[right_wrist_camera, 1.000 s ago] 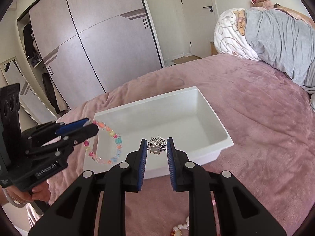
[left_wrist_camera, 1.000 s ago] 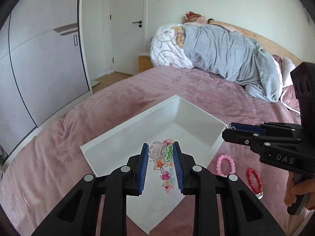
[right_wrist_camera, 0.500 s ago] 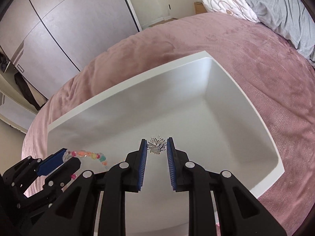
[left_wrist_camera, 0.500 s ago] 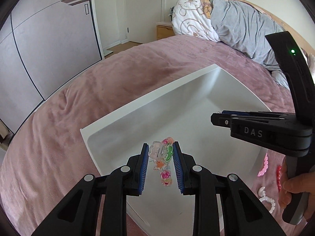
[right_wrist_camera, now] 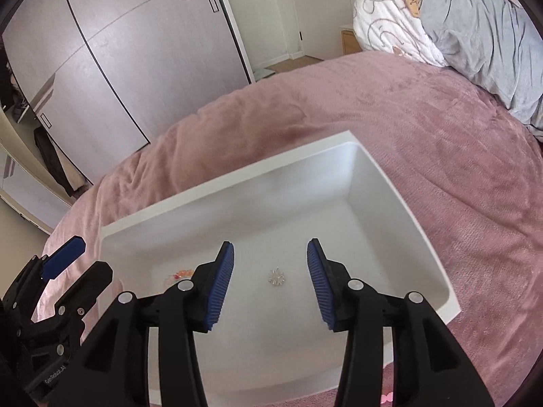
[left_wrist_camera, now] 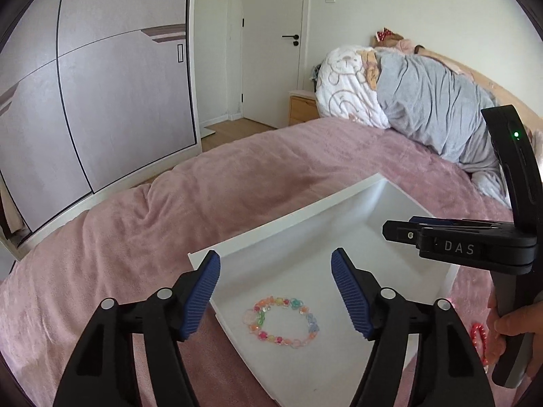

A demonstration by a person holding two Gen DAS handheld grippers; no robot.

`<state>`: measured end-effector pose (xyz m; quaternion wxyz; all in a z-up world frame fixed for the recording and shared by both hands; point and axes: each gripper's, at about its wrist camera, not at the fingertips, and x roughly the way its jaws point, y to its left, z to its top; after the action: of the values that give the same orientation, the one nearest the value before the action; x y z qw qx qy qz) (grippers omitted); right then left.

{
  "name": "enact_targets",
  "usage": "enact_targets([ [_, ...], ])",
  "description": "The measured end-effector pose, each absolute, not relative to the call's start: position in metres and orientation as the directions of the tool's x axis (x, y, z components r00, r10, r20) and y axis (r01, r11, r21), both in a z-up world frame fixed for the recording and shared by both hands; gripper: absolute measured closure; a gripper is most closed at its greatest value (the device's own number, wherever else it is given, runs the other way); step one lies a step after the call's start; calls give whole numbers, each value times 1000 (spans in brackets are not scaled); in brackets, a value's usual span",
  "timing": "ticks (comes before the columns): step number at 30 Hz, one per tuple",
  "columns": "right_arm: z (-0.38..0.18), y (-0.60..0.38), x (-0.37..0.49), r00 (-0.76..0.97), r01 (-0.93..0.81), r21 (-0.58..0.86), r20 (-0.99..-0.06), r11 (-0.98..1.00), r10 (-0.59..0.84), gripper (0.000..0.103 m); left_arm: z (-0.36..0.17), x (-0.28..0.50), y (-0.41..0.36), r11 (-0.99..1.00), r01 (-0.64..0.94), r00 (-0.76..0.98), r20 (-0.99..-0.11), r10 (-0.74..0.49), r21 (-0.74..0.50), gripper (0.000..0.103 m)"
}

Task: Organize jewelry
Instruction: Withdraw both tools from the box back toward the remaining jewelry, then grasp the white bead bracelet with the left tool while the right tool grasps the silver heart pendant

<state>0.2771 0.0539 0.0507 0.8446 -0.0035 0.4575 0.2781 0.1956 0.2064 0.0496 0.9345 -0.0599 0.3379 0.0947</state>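
A white box (left_wrist_camera: 292, 218) (right_wrist_camera: 237, 176) sits on the pink bedspread. A colourful bead bracelet (left_wrist_camera: 281, 320) lies flat on the box floor; a bit of it shows in the right wrist view (right_wrist_camera: 180, 274). A small silver spiky brooch (right_wrist_camera: 277, 277) lies on the box floor. My left gripper (left_wrist_camera: 275, 291) is open and empty above the bracelet. My right gripper (right_wrist_camera: 270, 281) is open and empty above the brooch. The right gripper also shows in the left wrist view (left_wrist_camera: 454, 244), the left gripper in the right wrist view (right_wrist_camera: 64, 271).
A red bead bracelet (left_wrist_camera: 478, 335) lies on the bedspread right of the box, by the hand. A grey duvet (left_wrist_camera: 437, 112) and white blanket (left_wrist_camera: 349, 91) are piled at the bed's head. Wardrobe doors (left_wrist_camera: 101, 101) stand to the left.
Both grippers opened. The bead bracelet dropped from the left gripper and the silver brooch from the right gripper; both now lie on the box floor.
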Motion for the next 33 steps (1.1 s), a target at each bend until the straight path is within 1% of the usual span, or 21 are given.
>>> enact_targets([
  [3, 73, 33, 269, 460, -489, 233, -750, 840, 476, 46, 58, 185, 192, 982, -184, 772, -625, 119, -40, 26],
  [6, 91, 8, 259, 491, -500, 218, -726, 838, 482, 43, 66, 173, 173, 989, -148, 796, -593, 123, 7, 24],
  [8, 98, -10, 251, 501, -501, 216, -717, 838, 485, 39, 72, 163, 161, 991, -128, 814, -568, 121, 28, 22],
  [10, 103, -28, 242, 504, -501, 224, -709, 836, 493, 37, 77, 154, 149, 993, -110, 835, -536, 121, 52, 19],
  [13, 104, -51, 226, 510, -503, 229, -700, 833, 500, 33, 84, 140, 127, 992, -88, 869, -480, 120, 88, 11],
  [16, 100, -68, 207, 526, -507, 200, -699, 839, 484, 29, 88, 128, 106, 992, -76, 893, -436, 111, 97, 9],
  [19, 90, -88, 184, 537, -504, 185, -699, 844, 473, 28, 88, 124, 88, 995, -47, 894, -440, 82, 90, 7],
  [24, 68, -122, 146, 576, -455, 178, -689, 873, 440, 16, 80, 117, 61, 997, 7, 884, -466, 27, 72, 5],
  [25, 62, -128, 141, 572, -444, 187, -694, 876, 437, 15, 77, 116, 56, 997, 20, 880, -475, 16, 70, 4],
  [30, 34, -155, 120, 540, -378, 235, -730, 895, 420, 15, 54, 114, 31, 992, 89, 850, -526, -30, 88, 4],
  [33, 24, -165, 112, 531, -364, 235, -743, 901, 409, 15, 42, 112, 20, 988, 129, 833, -550, -62, 84, 4],
])
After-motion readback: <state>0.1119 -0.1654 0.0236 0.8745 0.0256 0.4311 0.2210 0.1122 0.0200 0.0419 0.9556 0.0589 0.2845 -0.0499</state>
